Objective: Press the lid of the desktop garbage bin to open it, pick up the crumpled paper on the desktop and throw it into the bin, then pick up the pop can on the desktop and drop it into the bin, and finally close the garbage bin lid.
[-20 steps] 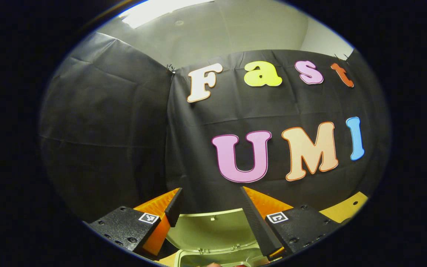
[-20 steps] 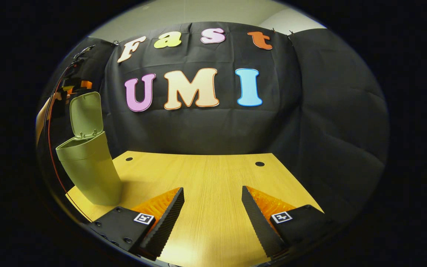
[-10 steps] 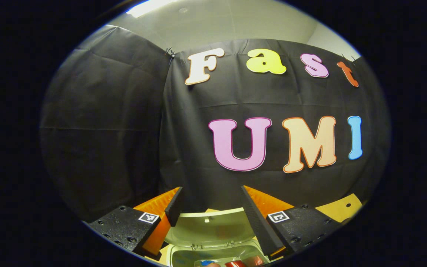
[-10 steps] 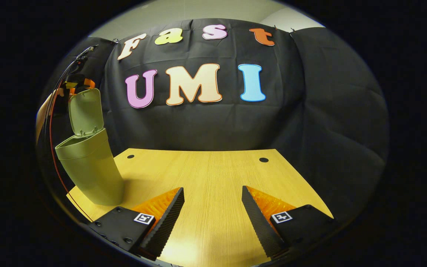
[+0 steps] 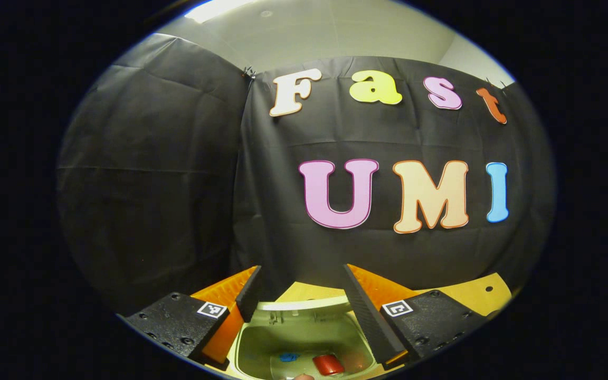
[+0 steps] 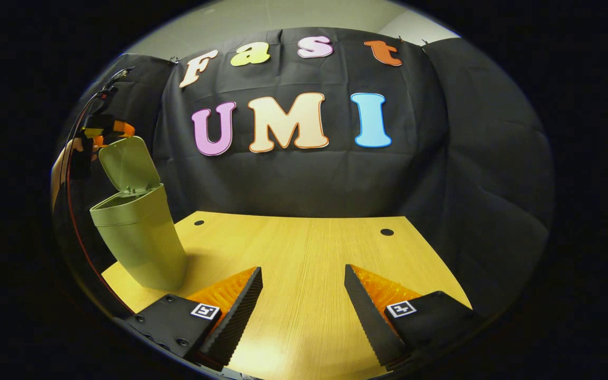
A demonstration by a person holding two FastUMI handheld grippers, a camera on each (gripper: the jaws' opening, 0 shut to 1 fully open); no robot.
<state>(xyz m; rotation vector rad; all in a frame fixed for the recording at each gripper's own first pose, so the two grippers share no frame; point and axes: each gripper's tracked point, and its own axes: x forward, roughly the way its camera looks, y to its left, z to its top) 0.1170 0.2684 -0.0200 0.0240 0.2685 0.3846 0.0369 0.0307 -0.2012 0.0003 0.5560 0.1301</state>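
Green bin (image 6: 138, 237) stands at the table's (image 6: 304, 248) left edge, lid (image 6: 124, 168) tilted up, with the left gripper (image 5: 300, 287) spread wide above its mouth and the red can (image 5: 328, 364) lying inside. Well to the right, the right gripper (image 6: 303, 287) gapes wide over bare wood, holding nothing.

The left tool (image 5: 300, 287) was held high, tilted to look down, its two fingers (image 5: 249, 294) spread wide apart with nothing between them. In the right gripper view it appeared at about 9 o'clock (image 6: 104, 129), gripped by a hand (image 6: 69, 153). The right tool (image 6: 303, 295) was held low and level, pointing forward, its fingers (image 6: 240, 306) likewise spread wide and empty, at 5 and 7 o'clock of its own view.
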